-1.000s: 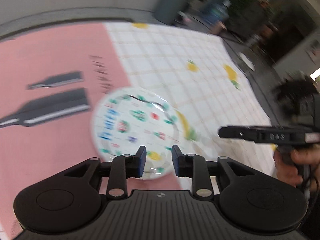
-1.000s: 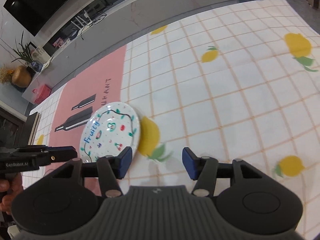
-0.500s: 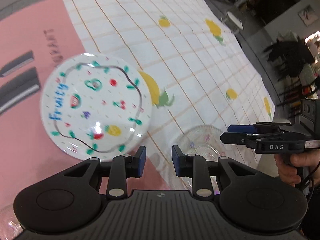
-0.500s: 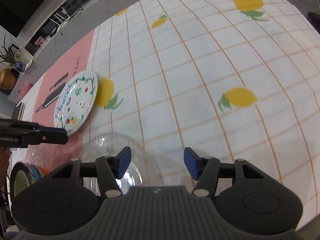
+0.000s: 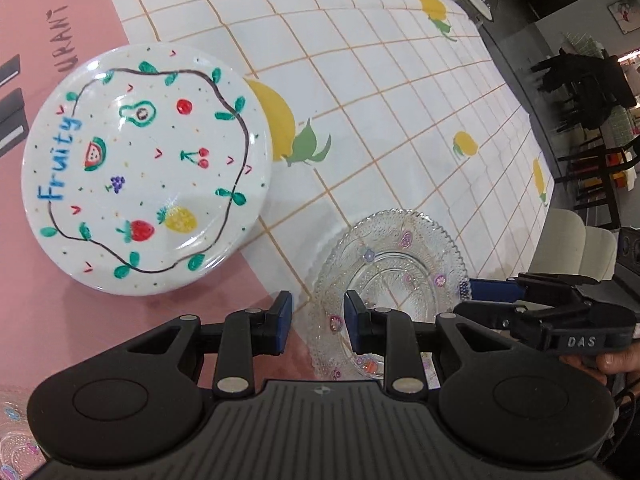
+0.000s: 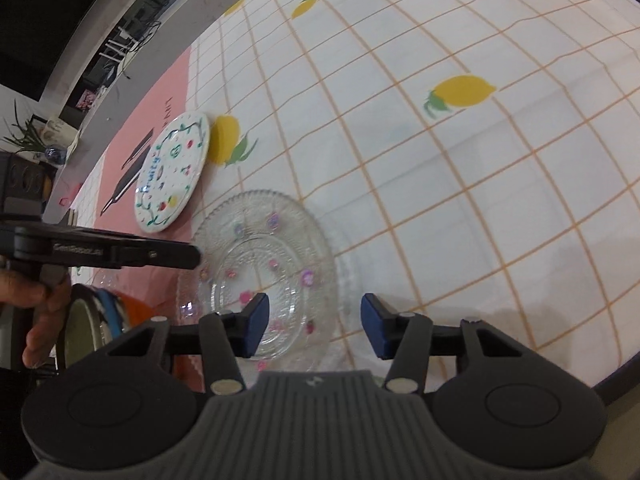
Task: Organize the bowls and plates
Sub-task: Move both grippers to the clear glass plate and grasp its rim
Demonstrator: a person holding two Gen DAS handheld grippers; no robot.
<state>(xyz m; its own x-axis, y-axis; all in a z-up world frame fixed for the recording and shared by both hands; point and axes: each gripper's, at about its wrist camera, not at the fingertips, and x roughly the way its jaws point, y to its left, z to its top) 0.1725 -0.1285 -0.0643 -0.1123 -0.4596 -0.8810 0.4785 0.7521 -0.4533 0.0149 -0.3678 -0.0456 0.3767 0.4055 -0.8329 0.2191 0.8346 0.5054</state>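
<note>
Both grippers have swung down from the fruit-painted plate (image 5: 148, 168) toward the glass plate (image 5: 390, 276), now just ahead of their fingertips. Left gripper (image 5: 318, 322) narrowly spread and empty; right gripper (image 6: 315, 330) closing on nothing yet, probably lining up a rim grasp

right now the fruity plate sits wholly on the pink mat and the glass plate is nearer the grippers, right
Not quite. The fruity plate straddles the edge: most of it is on the pink mat, but its right side overhangs the checked cloth and covers part of a printed lemon, as the left wrist view shows. The glass plate is indeed nearer the grippers.
</note>
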